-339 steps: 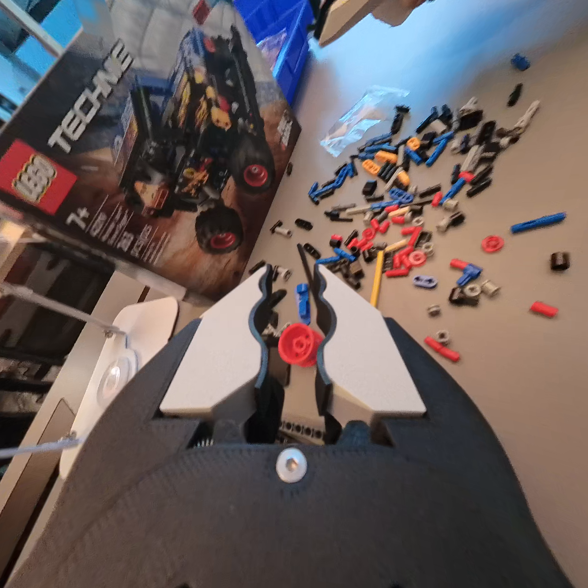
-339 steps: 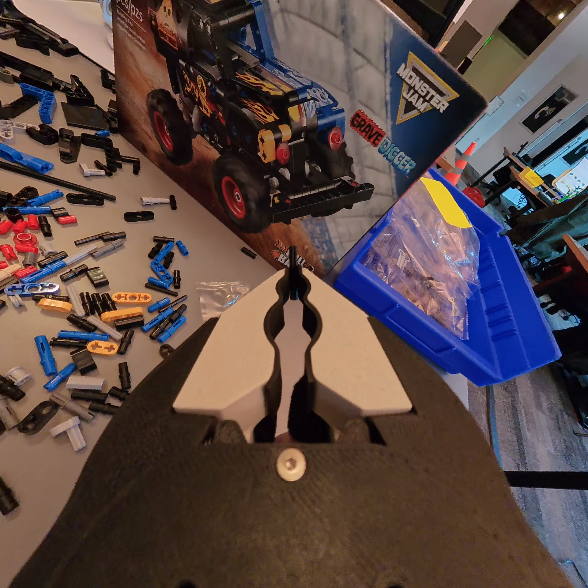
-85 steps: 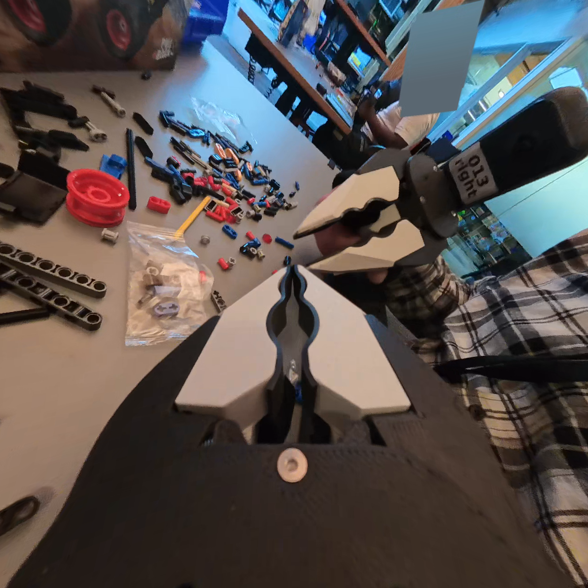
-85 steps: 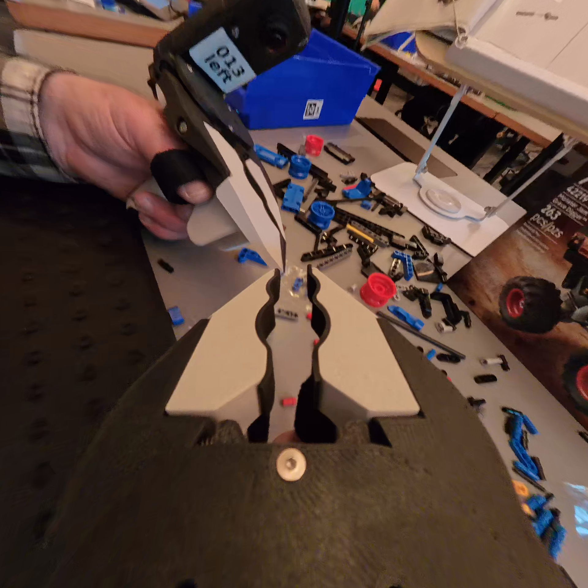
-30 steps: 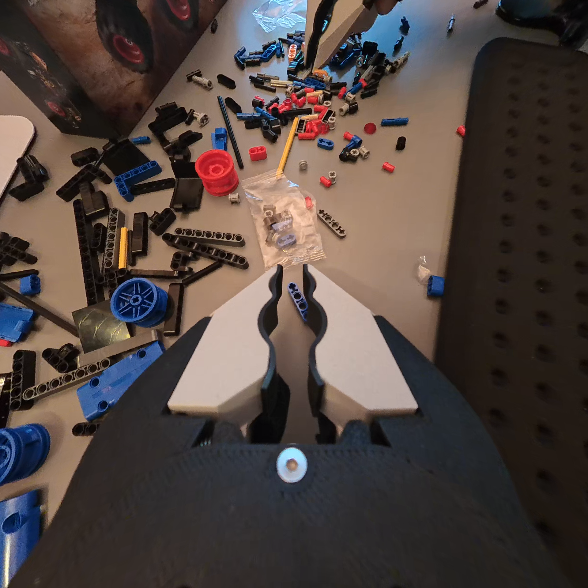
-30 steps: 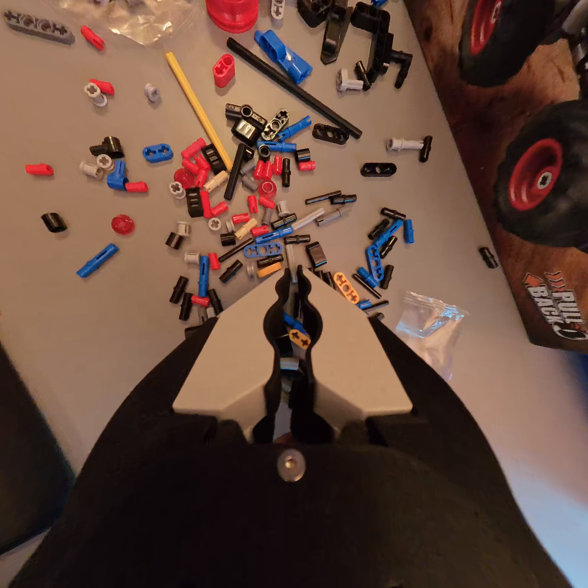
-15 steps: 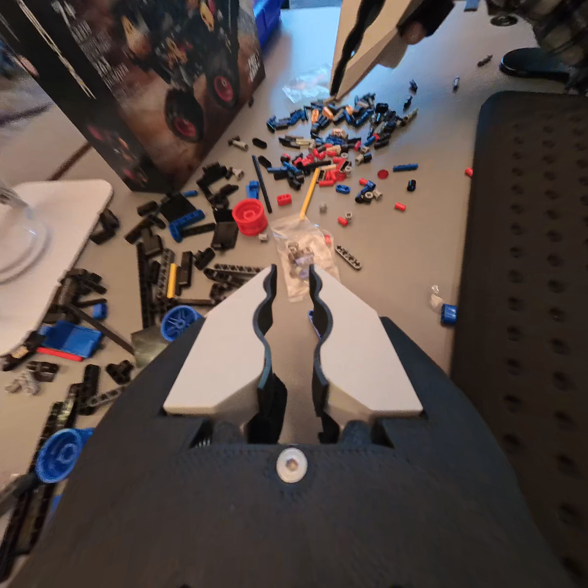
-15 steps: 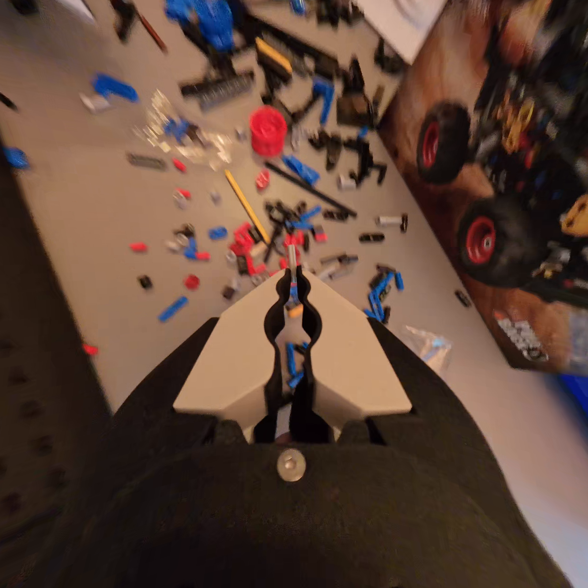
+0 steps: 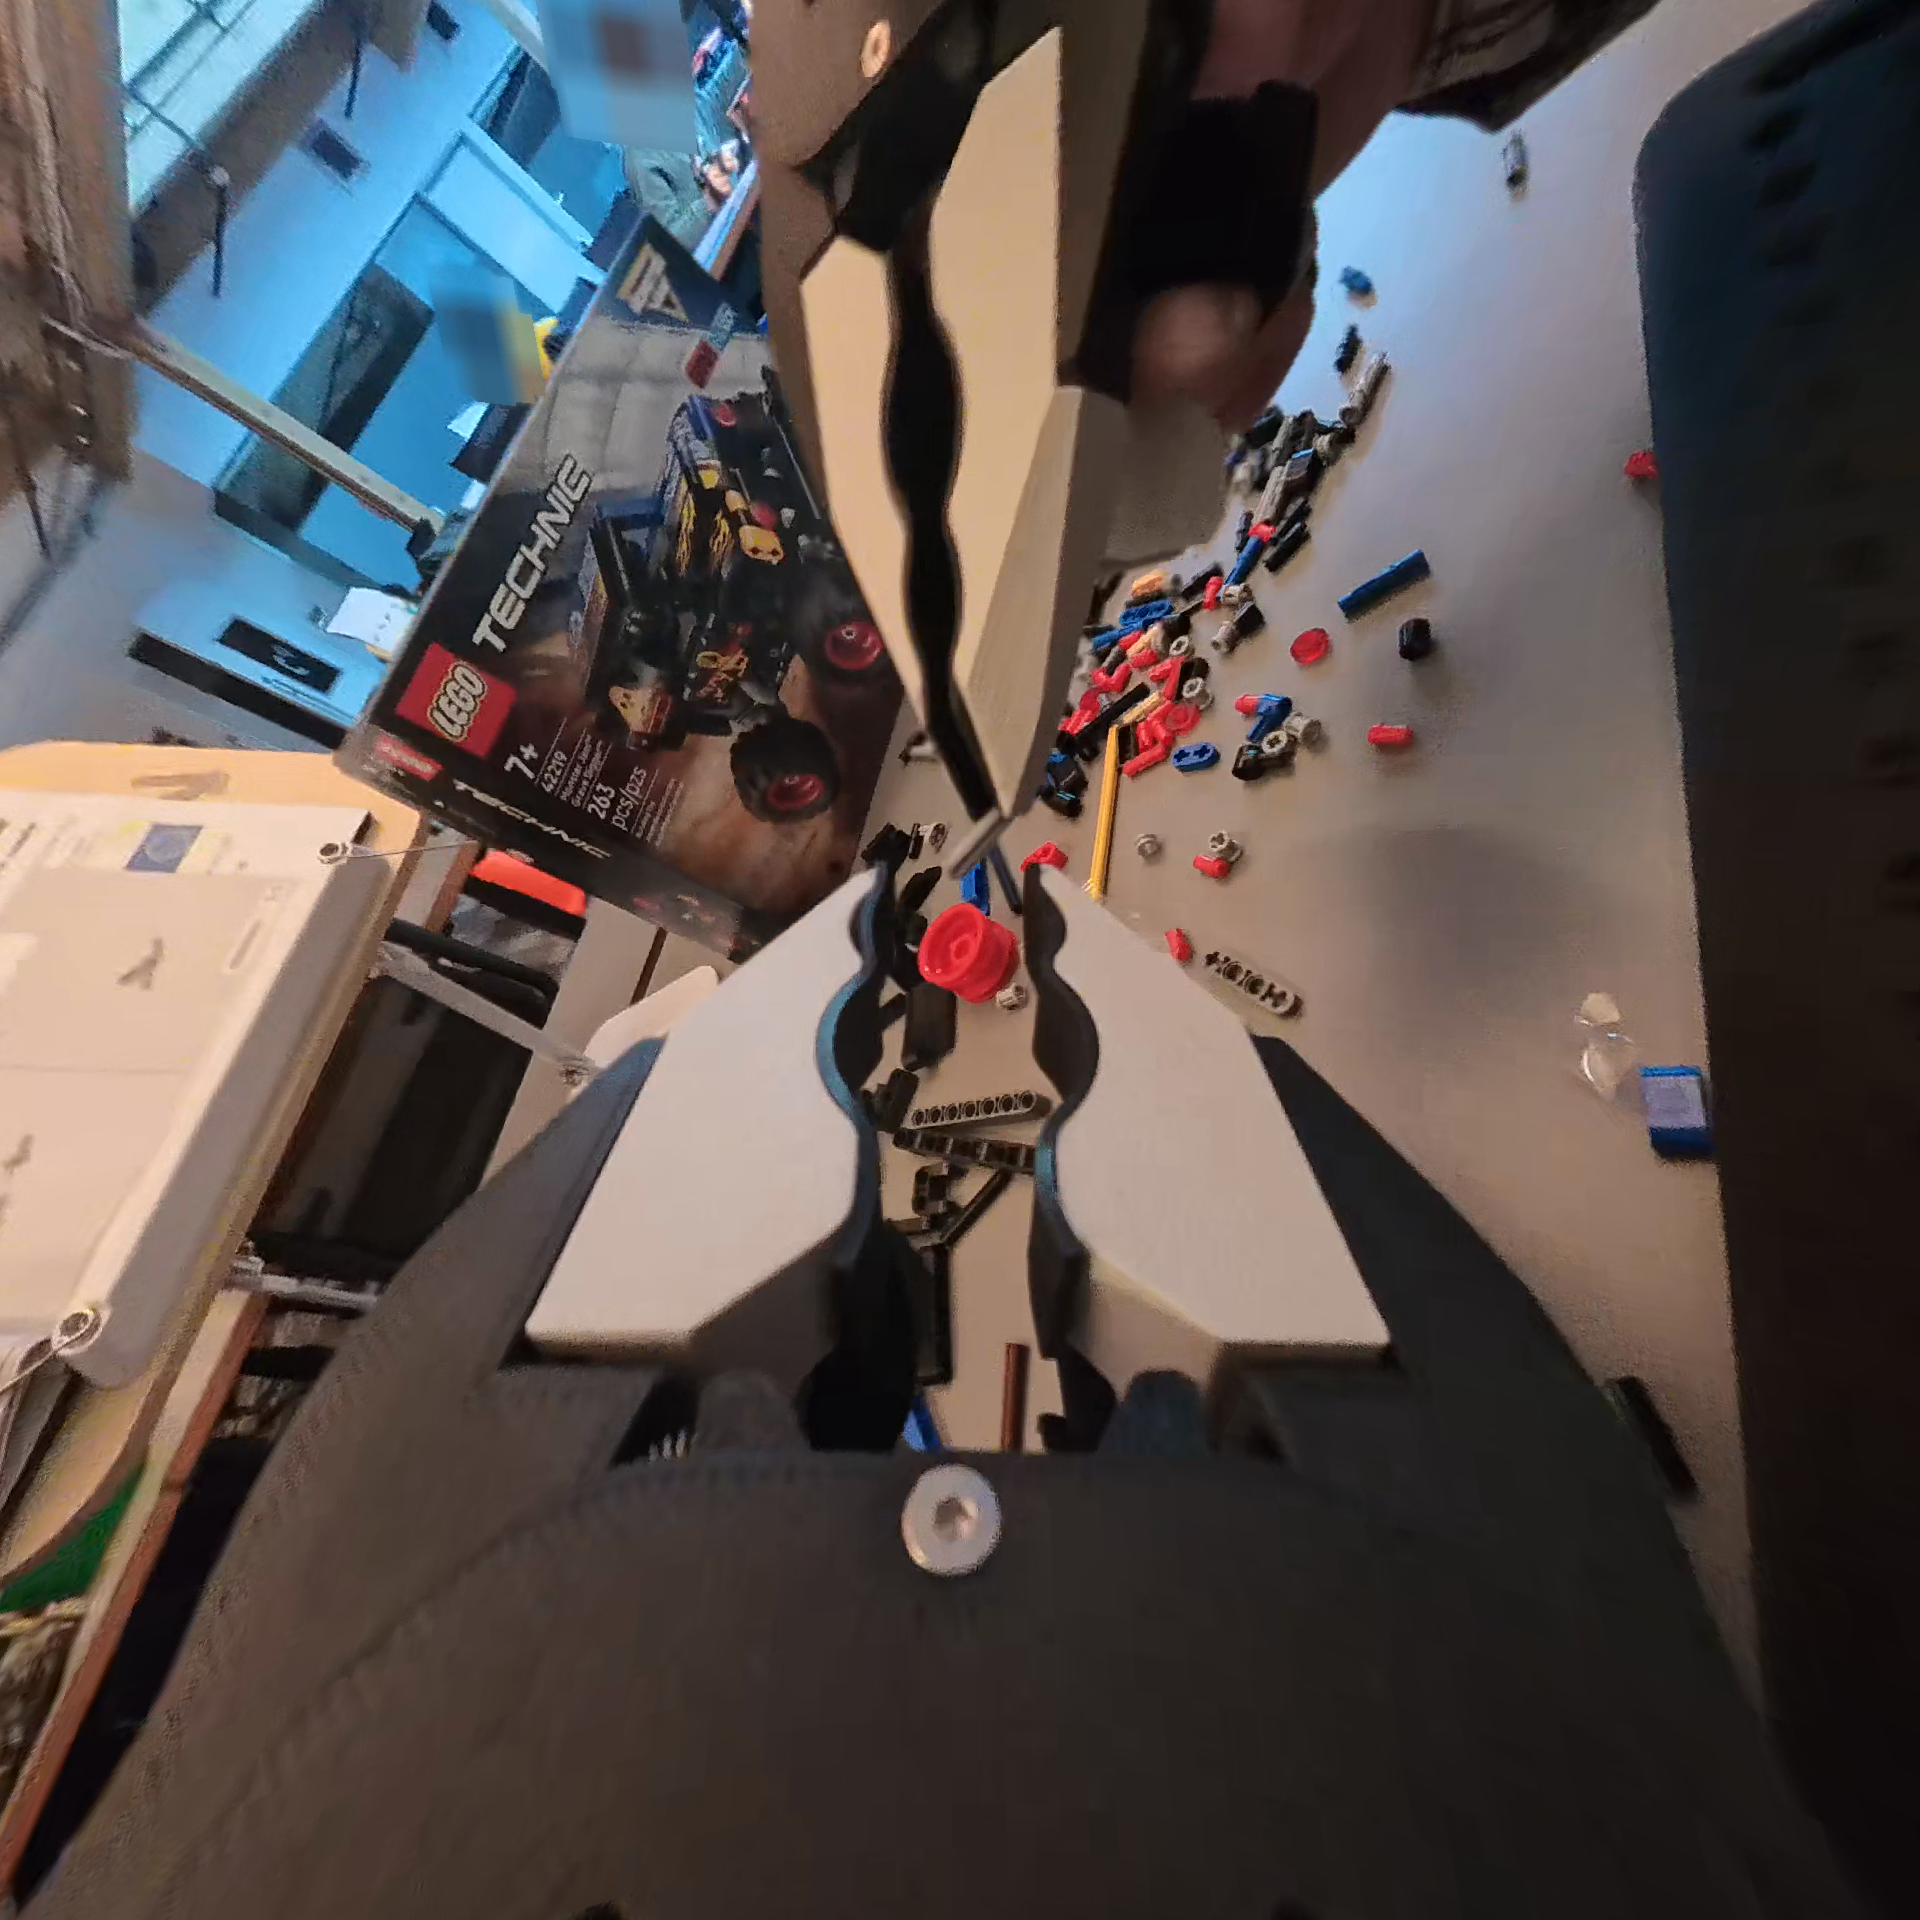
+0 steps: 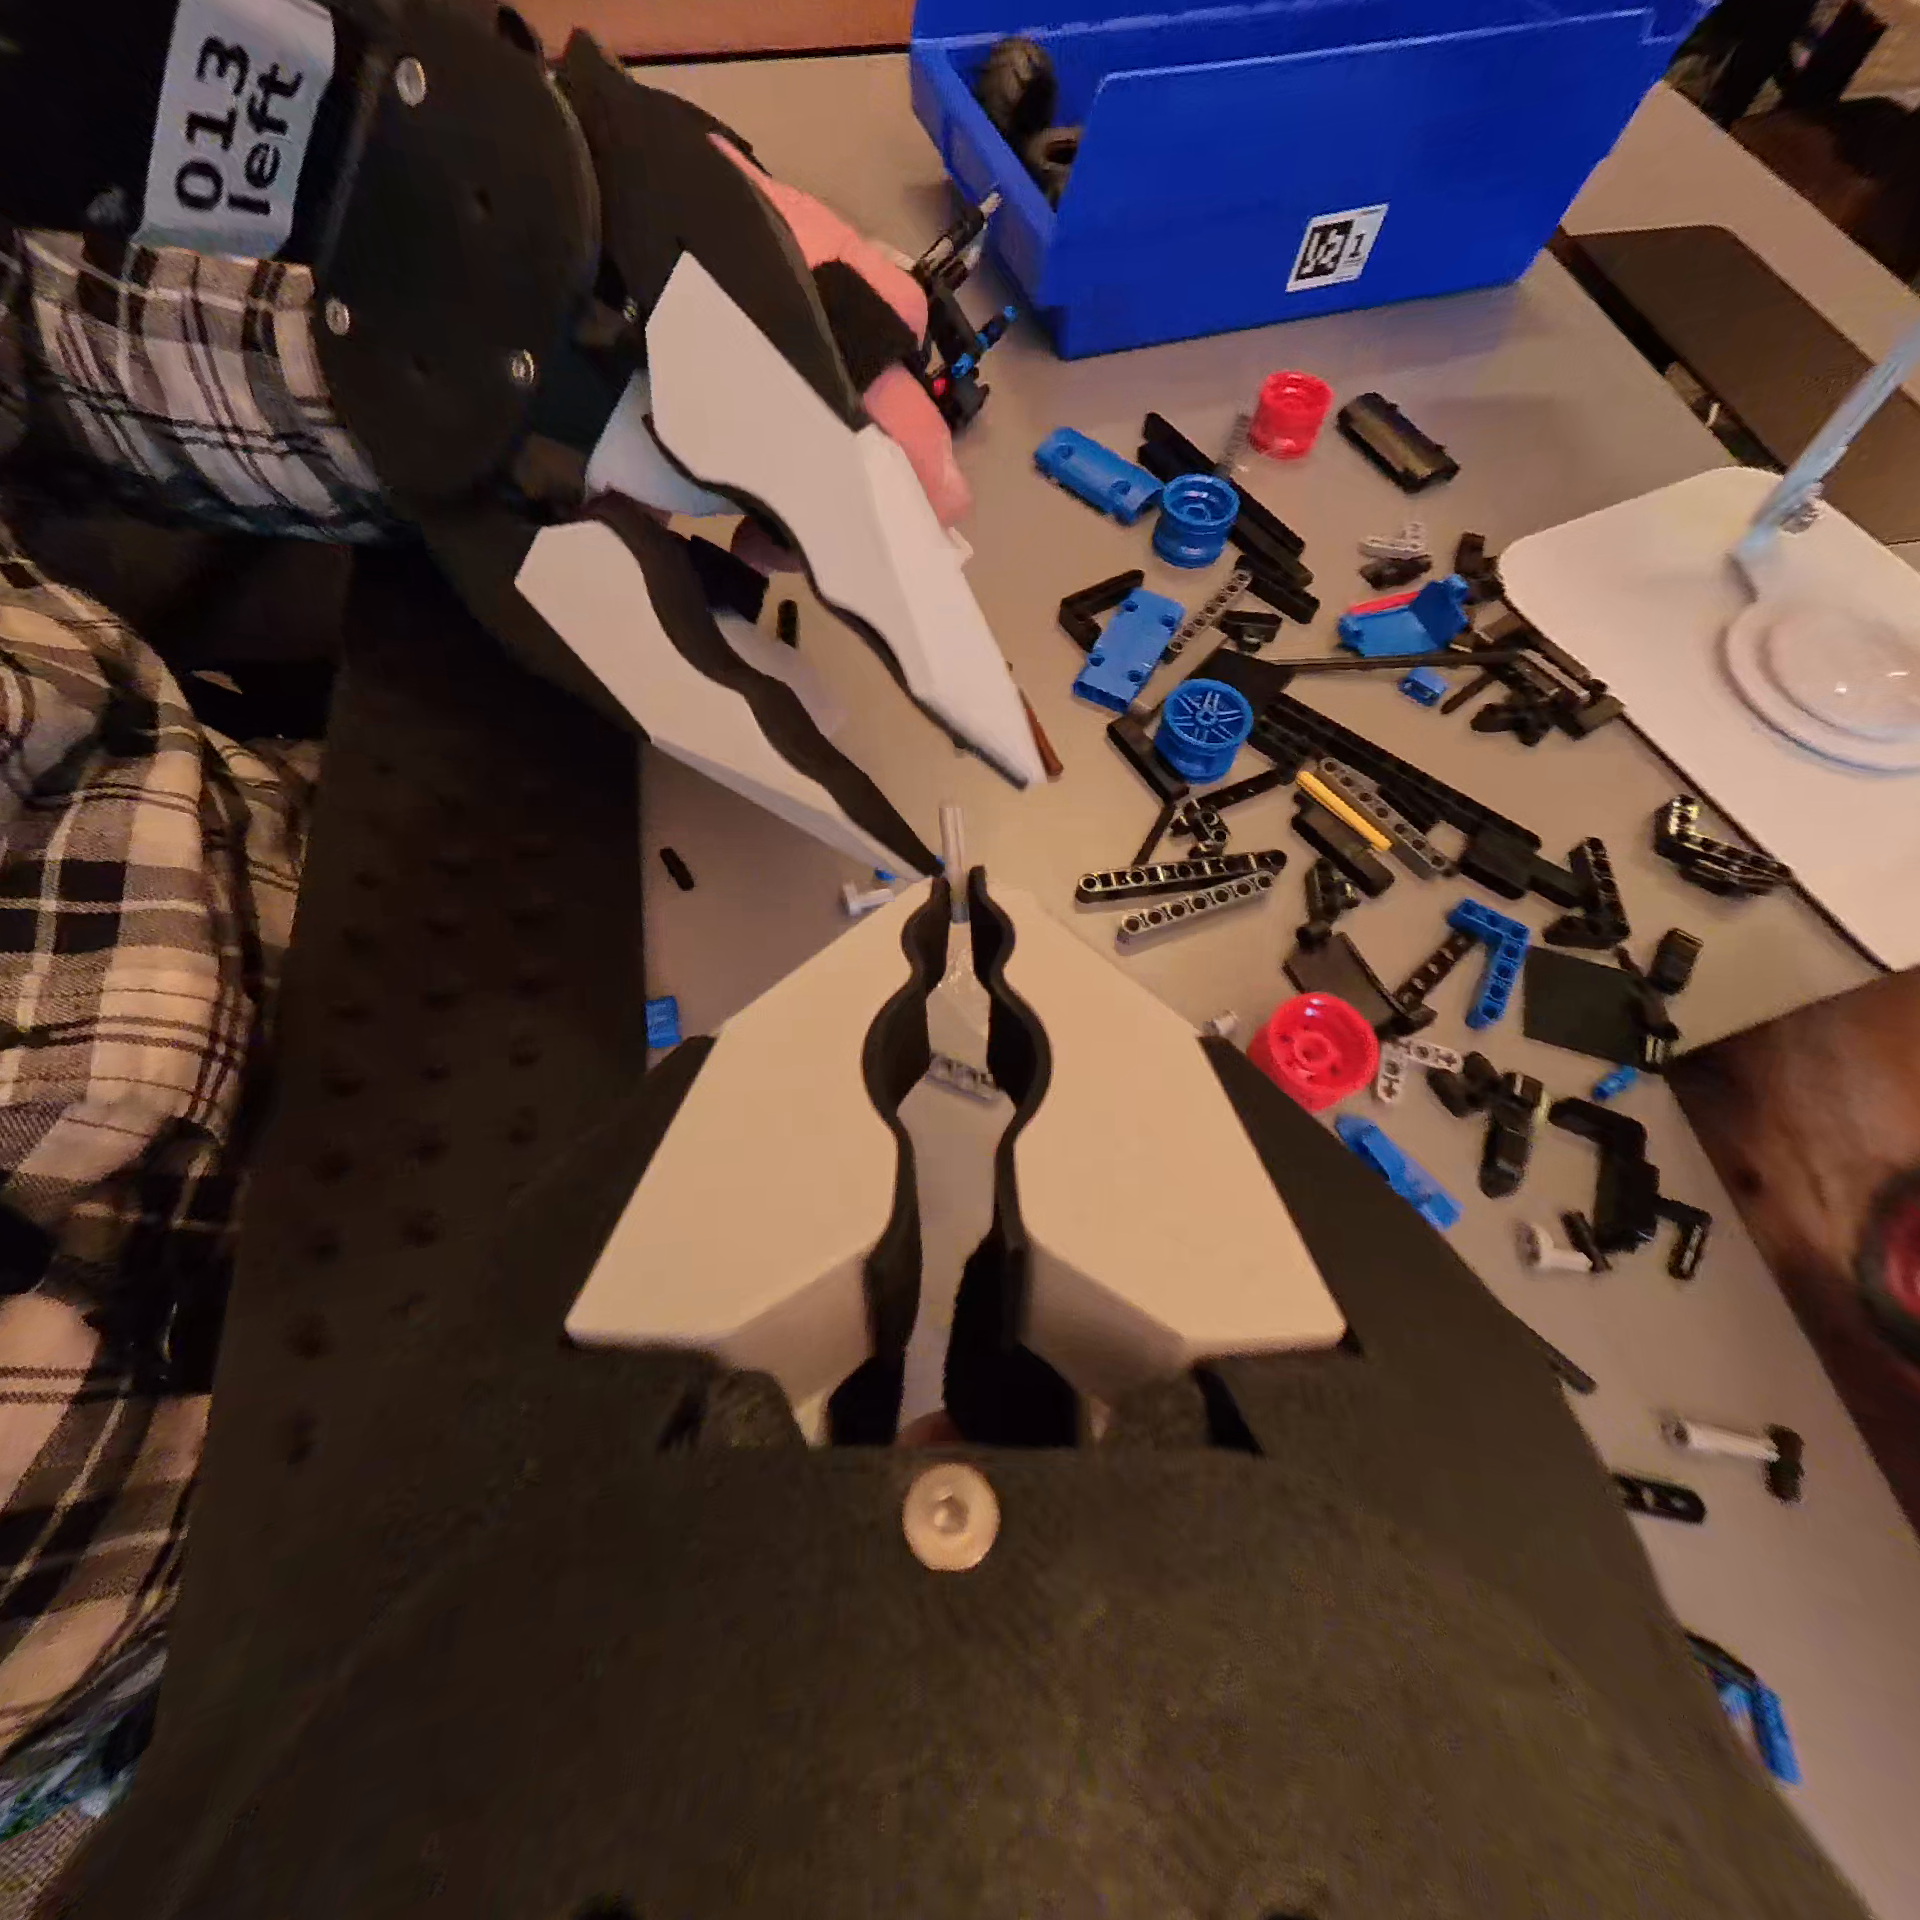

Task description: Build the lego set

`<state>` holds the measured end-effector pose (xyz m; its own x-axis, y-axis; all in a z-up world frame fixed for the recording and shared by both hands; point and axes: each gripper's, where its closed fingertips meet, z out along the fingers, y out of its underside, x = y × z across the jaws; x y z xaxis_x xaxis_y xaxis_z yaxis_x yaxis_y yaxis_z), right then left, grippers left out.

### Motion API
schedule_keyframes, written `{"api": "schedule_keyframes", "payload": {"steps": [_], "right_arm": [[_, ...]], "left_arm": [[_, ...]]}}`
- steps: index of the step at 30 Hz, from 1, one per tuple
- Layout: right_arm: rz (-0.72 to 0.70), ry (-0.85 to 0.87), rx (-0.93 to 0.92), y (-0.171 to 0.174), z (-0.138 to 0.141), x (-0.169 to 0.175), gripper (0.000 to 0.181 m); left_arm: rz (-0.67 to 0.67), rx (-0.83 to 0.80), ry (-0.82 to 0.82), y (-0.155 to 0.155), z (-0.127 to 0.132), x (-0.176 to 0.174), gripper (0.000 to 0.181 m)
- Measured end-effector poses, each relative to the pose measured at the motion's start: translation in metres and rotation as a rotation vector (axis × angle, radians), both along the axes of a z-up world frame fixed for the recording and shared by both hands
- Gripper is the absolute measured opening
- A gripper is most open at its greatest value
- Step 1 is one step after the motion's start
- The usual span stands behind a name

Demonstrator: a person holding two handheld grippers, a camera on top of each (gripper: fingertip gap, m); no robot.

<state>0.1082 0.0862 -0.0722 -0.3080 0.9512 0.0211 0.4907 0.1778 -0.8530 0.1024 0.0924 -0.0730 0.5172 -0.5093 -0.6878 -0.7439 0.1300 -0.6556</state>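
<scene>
While the left gripper (image 9: 954, 894) hangs above the grey table (image 9: 1434, 914) with its jaws parted and nothing between them, the right gripper (image 10: 958, 891) meets it tip to tip, clamped on a thin grey pin (image 10: 950, 831). Below lie a red wheel (image 9: 968, 952) and black beams (image 10: 1179, 875); farther off, scattered small pieces (image 9: 1174, 686), the set's box (image 9: 644, 665) and a blue bin (image 10: 1288, 156).
</scene>
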Motion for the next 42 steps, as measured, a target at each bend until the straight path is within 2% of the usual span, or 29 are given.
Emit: {"api": "schedule_keyframes", "payload": {"steps": [4,15,19,25,32,36,42], "right_arm": [[0.010,-0.007,-0.038,-0.005,-0.002,-0.005,0.003],[-0.021,0.106,-0.114,-0.003,0.013,-0.013,0.003],[-0.013,0.175,-0.029,-0.002,0.018,-0.011,0.007],[0.006,0.196,0.252,-0.005,0.013,-0.010,0.013],[0.001,0.191,0.486,-0.006,0.006,-0.016,0.005],[0.006,0.182,0.524,-0.008,0.003,-0.015,0.004],[-0.008,0.206,0.442,-0.011,0.003,-0.014,0.003]], "left_arm": [[-0.008,-0.020,-0.028,-0.002,-0.005,0.000,0.007],[-0.013,-0.035,-0.132,-0.004,0.004,-0.006,0.002],[-0.028,-0.070,-0.202,-0.004,0.007,-0.007,0.002],[-0.068,-0.157,-0.319,-0.006,0.007,-0.004,0.002],[-0.083,-0.226,-0.340,-0.008,0.000,-0.003,0.002],[-0.094,-0.251,-0.349,-0.009,-0.003,-0.003,0.003],[-0.085,-0.287,-0.369,-0.009,-0.006,-0.006,0.008]]}}
